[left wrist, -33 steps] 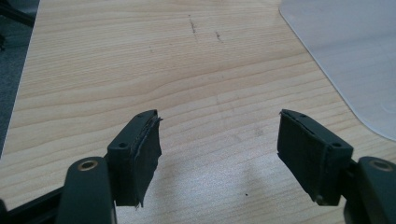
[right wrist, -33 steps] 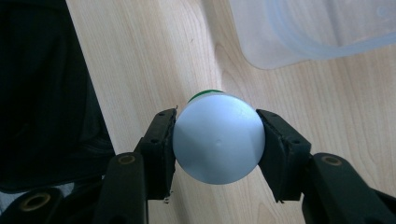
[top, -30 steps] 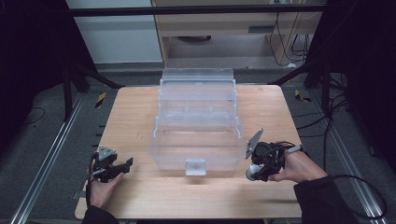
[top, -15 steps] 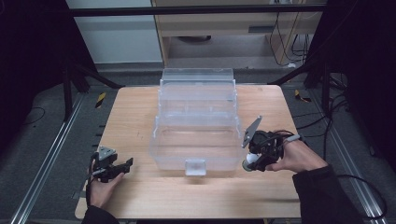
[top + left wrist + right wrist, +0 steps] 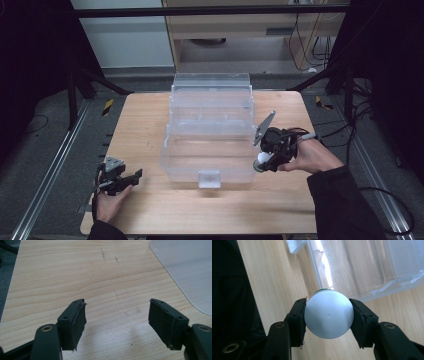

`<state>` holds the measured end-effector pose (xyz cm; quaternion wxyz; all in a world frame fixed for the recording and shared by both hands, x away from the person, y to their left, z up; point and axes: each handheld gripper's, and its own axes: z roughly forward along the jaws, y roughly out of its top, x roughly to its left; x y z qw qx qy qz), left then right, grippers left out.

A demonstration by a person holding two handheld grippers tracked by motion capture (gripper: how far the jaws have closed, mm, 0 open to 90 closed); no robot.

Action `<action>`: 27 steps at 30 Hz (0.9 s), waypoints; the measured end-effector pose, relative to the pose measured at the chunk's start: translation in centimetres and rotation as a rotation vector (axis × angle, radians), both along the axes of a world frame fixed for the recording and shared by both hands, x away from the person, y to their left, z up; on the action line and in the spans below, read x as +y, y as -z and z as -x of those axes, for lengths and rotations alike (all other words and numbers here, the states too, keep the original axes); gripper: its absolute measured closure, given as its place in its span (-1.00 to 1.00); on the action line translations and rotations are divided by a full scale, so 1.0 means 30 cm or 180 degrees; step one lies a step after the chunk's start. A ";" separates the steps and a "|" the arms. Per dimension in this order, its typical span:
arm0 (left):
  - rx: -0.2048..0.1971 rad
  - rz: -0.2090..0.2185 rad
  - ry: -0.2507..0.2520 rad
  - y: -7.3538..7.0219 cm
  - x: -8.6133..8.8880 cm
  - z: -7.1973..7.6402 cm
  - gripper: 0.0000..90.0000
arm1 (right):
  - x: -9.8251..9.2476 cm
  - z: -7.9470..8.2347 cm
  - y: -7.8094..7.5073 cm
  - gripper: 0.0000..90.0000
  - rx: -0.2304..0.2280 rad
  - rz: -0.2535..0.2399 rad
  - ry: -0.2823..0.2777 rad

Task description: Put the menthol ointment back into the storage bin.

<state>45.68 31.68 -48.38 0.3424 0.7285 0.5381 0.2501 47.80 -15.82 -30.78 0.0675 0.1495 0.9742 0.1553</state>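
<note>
While clamped between both pads of the right gripper (image 5: pixel 328 315), white-capped bottle (image 5: pixel 328 314) hangs just beside the near right corner of the clear tiered box (image 5: pixel 210 135), over bare table (image 5: pixel 280 200). Picked up, then, but not yet lowered into any compartment; judging by that, roughly halfway. Over at the left gripper (image 5: pixel 116 315): wide apart, holding nothing, parked low over the wood, well off from the box.

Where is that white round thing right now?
The white cap sits clamped in the right gripper, in the high view at the near right corner of the clear plastic box.
</note>
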 end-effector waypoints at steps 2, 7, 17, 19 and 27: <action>0.0000 0.0003 -0.0001 0.000 0.000 0.000 -0.34 | 0.007 -0.009 -0.001 0.12 0.0005 -0.0008 0.0026; 0.0001 0.0004 0.0001 0.000 0.001 0.000 -0.34 | 0.018 -0.037 0.003 0.12 -0.0009 -0.0018 0.0028; 0.0002 0.0004 0.0002 0.000 0.001 0.000 -0.34 | 0.049 -0.079 0.023 0.12 0.0008 -0.0051 0.0068; 0.0000 0.0007 0.0002 0.000 0.001 0.000 -0.34 | 0.052 -0.089 0.030 0.12 -0.0027 -0.0055 0.0043; -0.0002 0.0008 0.0002 0.000 0.002 0.000 -0.34 | 0.078 -0.117 0.066 0.12 -0.0007 -0.0007 0.0048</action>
